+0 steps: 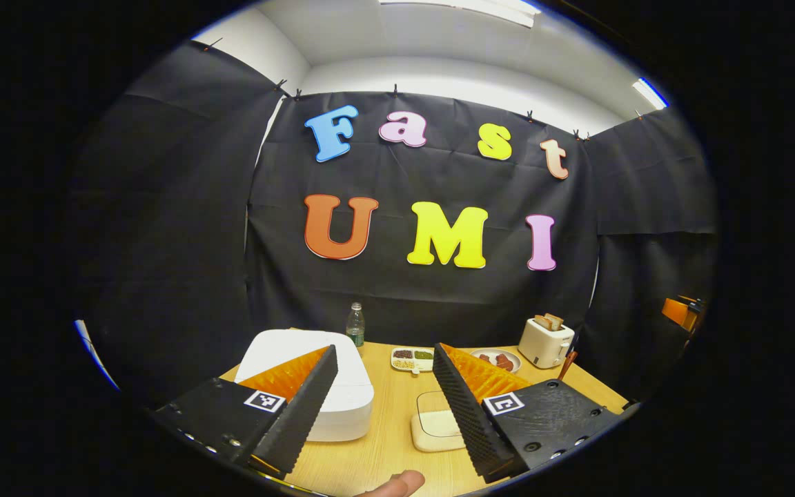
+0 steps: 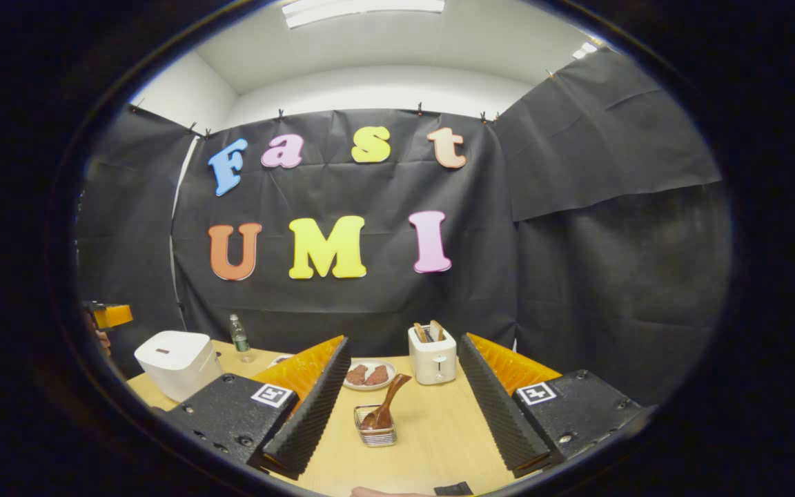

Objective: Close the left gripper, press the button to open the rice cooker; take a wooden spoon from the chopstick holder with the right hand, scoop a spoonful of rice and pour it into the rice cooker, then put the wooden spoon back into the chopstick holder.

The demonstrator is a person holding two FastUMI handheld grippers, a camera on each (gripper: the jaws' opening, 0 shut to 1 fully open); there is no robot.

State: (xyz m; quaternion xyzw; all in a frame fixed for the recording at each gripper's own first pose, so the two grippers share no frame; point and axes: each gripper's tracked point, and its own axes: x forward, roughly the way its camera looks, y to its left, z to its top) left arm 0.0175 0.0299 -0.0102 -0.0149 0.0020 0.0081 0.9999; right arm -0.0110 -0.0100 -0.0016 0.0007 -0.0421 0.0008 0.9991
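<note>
I see both claws released, gripping nothing — left gripper (image 1: pixel 384 404) above the closed rice cooker (image 1: pixel 315 386) at the table's (image 2: pixel 432 435) left edge. Right gripper (image 2: pixel 404 414) faces the wooden spoon (image 2: pixel 385 404) standing in its chopstick holder (image 2: pixel 375 433) — toaster (image 2: pixel 432 355) and plate (image 2: pixel 368 375) behind, nothing between.

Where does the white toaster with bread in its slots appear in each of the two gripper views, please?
Left gripper view: the toaster stands at the far right of the table, beyond the right finger of the left tool.
Right gripper view: the toaster stands near the middle, at the table's back edge, between the open fingers of the right tool.
Shared landmark: the plate of reddish food lies just left of the toaster.
</note>
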